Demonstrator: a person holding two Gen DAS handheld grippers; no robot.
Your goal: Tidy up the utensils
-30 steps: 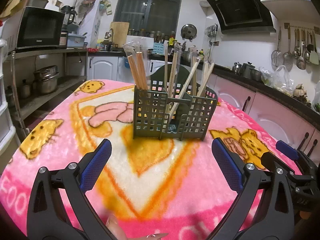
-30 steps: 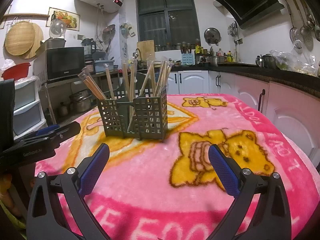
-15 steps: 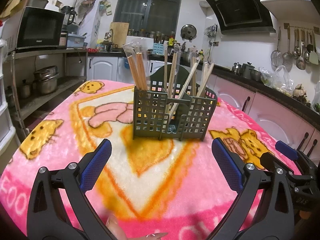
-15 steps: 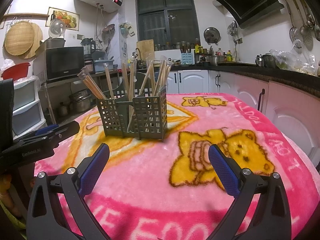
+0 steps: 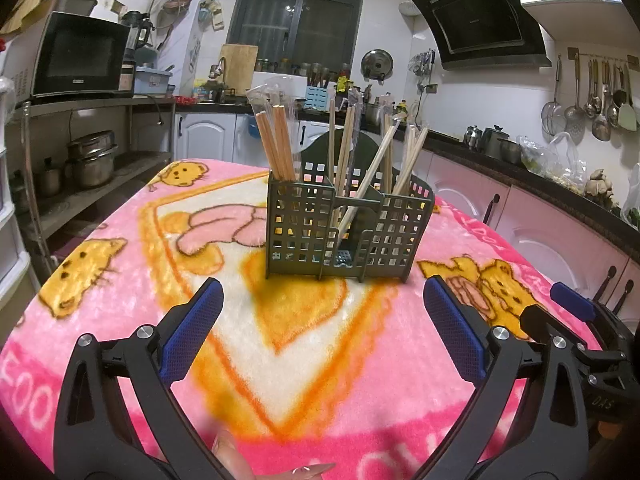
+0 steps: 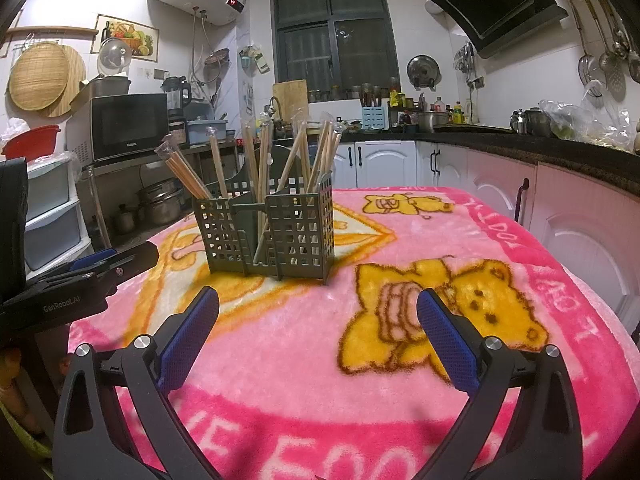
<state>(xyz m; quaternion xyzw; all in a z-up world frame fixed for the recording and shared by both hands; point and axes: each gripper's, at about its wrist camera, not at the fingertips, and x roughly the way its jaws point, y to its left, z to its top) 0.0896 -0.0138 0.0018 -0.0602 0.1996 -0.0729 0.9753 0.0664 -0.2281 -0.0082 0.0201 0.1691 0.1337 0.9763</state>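
A dark green slotted utensil holder (image 5: 348,232) (image 6: 268,234) stands upright on the pink blanket-covered table (image 5: 132,280) (image 6: 520,280). Several wrapped wooden chopsticks (image 5: 276,144) (image 6: 186,174) lean in its compartments. My left gripper (image 5: 322,332) hangs open short of the holder, nothing between its blue pads. My right gripper (image 6: 318,334) is also open and empty, nearer the table's right side, with the holder ahead and to its left. Each gripper shows at the edge of the other's view.
Shelves with a microwave (image 5: 80,56) and pots (image 5: 90,156) stand left of the table. White cabinets and a dark counter (image 6: 560,148) run along the back and right. Ladles hang on the wall (image 5: 592,96). A fingertip (image 5: 228,446) shows at the bottom edge.
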